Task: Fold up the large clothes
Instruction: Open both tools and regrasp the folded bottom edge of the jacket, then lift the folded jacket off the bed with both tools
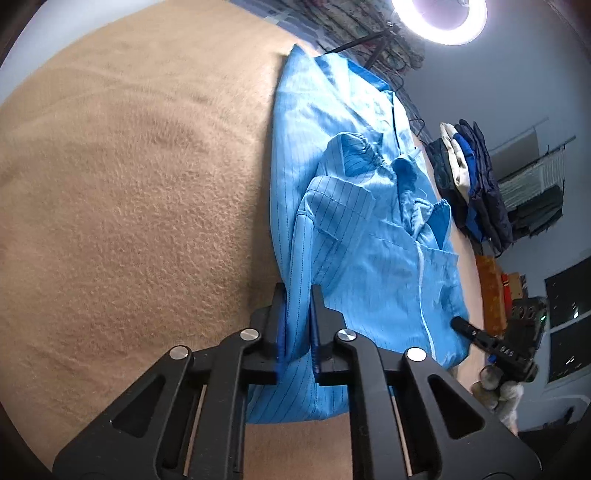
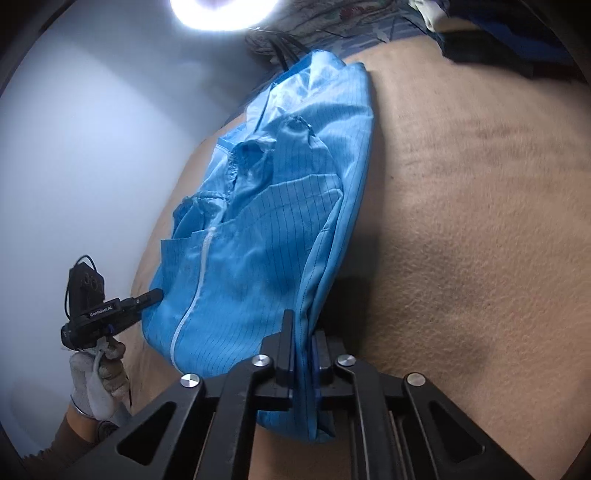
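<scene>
**Both claws pinch the near hem of a blue garment**

Left gripper (image 1: 298,291) has its two black jaws drawn in on a fold of the blue garment (image 1: 354,236), with cloth bunched between the pads at the garment's near edge. Right gripper (image 2: 302,325) does the same at the opposite near corner, its jaws tight on a ridge of the same fabric. No earlier picture is given, so only the grip itself can be told.

The garment, light blue with thin dark pinstripes and a white zipper (image 2: 201,266), lies partly folded along the tan blanket (image 1: 129,206), its sleeves tucked over its front. Where each claw bites, the mechanism hides the hem, and the layers underneath cannot be counted.

In the right wrist view the left gripper appears from the side with white lettering on its body that seems to read "GenRobot.AI"; the first letters are small and uncertain. A gloved hand (image 2: 98,384) holds it, the wrist cut off at the frame's edge. In the left wrist view the right gripper shows small white marks, too blurred to read.

A ring light (image 1: 439,18) glares out at the top. A pile of dark clothes (image 1: 469,177) sits at the far side, its items hard to tell apart.
</scene>
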`<state>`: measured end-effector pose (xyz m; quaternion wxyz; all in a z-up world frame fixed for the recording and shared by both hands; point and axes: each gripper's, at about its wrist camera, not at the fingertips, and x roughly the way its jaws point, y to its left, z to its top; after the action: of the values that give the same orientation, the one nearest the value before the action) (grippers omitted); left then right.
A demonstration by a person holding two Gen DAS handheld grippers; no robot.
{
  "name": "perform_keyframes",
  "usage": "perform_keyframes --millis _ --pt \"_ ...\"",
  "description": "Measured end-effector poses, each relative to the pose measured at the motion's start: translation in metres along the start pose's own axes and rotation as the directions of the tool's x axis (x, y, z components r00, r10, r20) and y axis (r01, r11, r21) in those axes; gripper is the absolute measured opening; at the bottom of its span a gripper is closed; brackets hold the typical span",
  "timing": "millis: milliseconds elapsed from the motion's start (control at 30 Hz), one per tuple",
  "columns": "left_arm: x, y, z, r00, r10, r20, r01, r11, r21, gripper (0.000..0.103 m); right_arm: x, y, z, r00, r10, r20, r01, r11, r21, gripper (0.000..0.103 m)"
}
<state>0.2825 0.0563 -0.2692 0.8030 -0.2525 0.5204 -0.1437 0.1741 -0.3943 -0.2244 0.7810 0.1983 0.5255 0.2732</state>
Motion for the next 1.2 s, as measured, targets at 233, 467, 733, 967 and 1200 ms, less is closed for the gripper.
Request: perform_keyframes --millis 233,467,733,967,1200 --pt "-0.026 -0.003 -0.025 0.999 0.034 -0.028 -0.032 0.995 0.09 0.007 -0.021 0.022 -0.02 0.999 -0.009 -0.044 0.006 0.998 -0.064 0.002" --pt "-0.037 0.003 -0.054 0.995 0.06 -0.082 -0.048 0.989 0.143 0.011 -0.027 0.031 -0.058 0.992 -0.044 -0.119 0.027 0.99 -0.142 0.002" --pt "-0.083 -0.008 -0.025 1.0 0.015 -0.003 -0.015 0.99 0.139 0.018 -0.079 0.041 -0.028 0.999 -0.05 -0.011 0.046 0.971 -0.235 0.034" --pt "-0.054 -0.081 0.061 1.0 0.012 0.023 -0.019 0.947 0.321 0.018 -0.096 0.053 0.054 0.98 -0.049 0.192 0.101 0.957 -0.271 0.034" --pt "0.049 -0.137 0.149 1.0 -0.027 -0.003 0.026 0.92 0.391 0.018 -0.032 0.021 0.159 0.972 -0.097 0.214 0.142 0.968 -0.208 0.034"
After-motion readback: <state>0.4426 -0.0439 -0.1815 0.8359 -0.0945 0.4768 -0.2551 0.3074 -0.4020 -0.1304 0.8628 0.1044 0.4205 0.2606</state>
